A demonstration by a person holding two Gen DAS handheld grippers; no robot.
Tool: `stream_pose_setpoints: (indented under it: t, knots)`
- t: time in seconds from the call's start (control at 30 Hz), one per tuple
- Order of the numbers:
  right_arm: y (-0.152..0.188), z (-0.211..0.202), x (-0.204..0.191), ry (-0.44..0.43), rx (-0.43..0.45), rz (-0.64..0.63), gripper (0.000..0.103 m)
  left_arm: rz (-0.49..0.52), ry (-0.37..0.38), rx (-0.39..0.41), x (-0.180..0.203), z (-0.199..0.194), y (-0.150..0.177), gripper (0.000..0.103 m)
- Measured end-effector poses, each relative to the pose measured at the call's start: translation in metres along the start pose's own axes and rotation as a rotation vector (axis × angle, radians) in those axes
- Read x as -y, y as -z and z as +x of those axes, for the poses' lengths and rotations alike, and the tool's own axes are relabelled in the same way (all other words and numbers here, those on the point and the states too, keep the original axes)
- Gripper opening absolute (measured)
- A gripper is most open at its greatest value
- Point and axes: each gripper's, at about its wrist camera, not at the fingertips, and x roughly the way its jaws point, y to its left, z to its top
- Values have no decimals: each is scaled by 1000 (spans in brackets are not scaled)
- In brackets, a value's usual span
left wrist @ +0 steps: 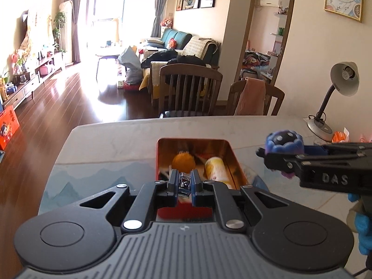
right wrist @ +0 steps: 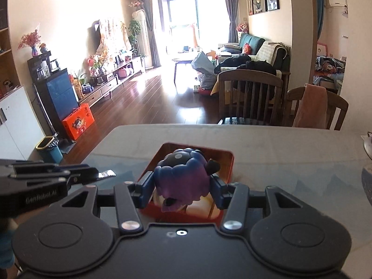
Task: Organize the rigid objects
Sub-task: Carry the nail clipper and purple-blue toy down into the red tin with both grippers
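Note:
A red metal tin (left wrist: pixel 230 151) with a gold inside stands open on the table; it also shows in the right wrist view (right wrist: pixel 229 162). In it lie an orange ball (left wrist: pixel 183 160) and a yellow tube (left wrist: pixel 216 167). My left gripper (left wrist: pixel 185 181) is shut on a shiny metal nail clipper (left wrist: pixel 184 184) just above the tin's near end. My right gripper (right wrist: pixel 182 186) is shut on a purple and blue toy figure (right wrist: pixel 183 176) and holds it over the tin. From the left wrist view the right gripper (left wrist: pixel 276 162) with the figure (left wrist: pixel 284 143) is to the right of the tin.
The table (left wrist: pixel 116 144) has a pale top with a blue mountain print. A grey desk lamp (left wrist: pixel 344 79) stands at the far right. Two wooden chairs (left wrist: pixel 190 90) are behind the far edge. A blue bowl rim (right wrist: pixel 367 183) is at the right.

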Motion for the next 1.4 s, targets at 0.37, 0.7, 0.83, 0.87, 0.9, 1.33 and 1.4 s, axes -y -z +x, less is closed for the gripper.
stream_pose_setpoints:
  t: [0.37,0.7,0.83,0.87,0.9,1.33,1.4]
  knots:
    - [-19,74,25,-12,-71,-8,50,-6,6,-44,12,73,-19,10]
    - [-17,139,36,-28,-176,-3,50,-26,-22,-109,11,128,-13,10]
    - [-13,158,35,-36,-211,-14,50,-42,-43,-125,7,142,-9,10]
    - [-12,162,36,-39,-218,-14,50,-47,-47,-128,6,145,-7,10]
    - [-12,165,36,-42,-224,-16,50,-50,-50,-132,5,147,-6,10]
    - [-5,194,30,-63,-287,-64,50,-82,-54,-194,0,167,8,10]
    - [-3,197,32,-58,-290,-66,50,-89,-53,-210,-2,170,11,10]
